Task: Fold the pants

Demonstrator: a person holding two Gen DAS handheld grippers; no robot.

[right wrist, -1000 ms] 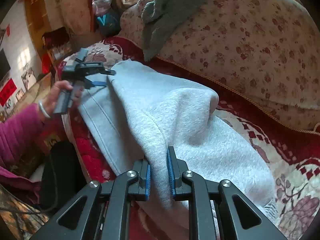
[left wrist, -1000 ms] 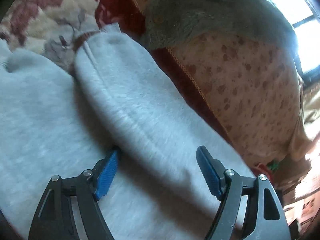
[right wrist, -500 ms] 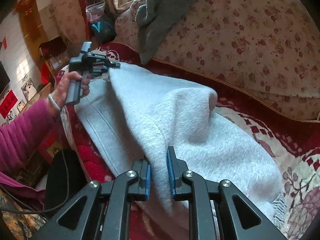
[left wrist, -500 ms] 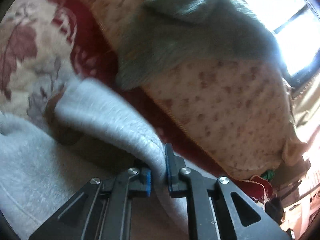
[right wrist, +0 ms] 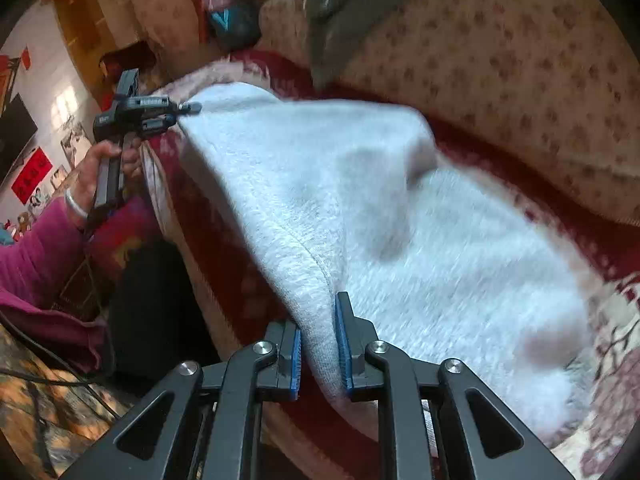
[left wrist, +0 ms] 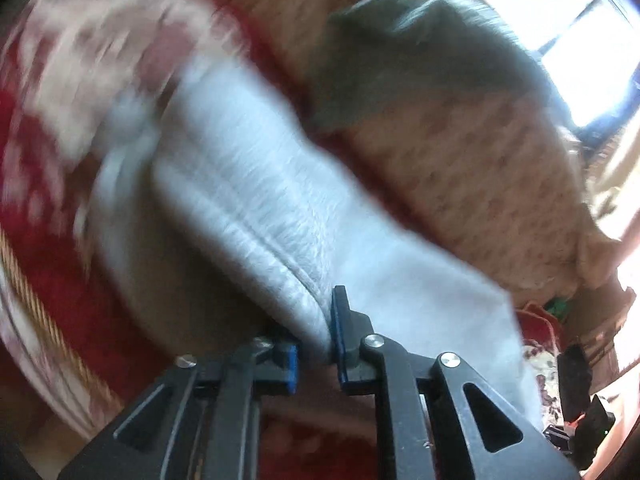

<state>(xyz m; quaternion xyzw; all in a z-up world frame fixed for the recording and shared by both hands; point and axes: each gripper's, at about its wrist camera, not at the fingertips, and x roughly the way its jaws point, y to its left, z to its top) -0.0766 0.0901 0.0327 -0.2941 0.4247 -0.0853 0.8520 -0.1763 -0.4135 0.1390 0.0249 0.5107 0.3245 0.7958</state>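
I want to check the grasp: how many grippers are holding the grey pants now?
2. The left gripper is shut on the grey pants at their far edge; the right gripper pinches the near edge.

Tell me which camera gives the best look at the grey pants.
The right wrist view: the grey pants spread across the sofa, stretched between the left gripper and right gripper. The left wrist view shows only a blurred close stretch.

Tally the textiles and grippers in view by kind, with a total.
Light grey fleece pants: 1
Dark grey-green knit garment on the sofa back: 1
Black two-finger grippers with blue pads: 2, left, right
Total: 4
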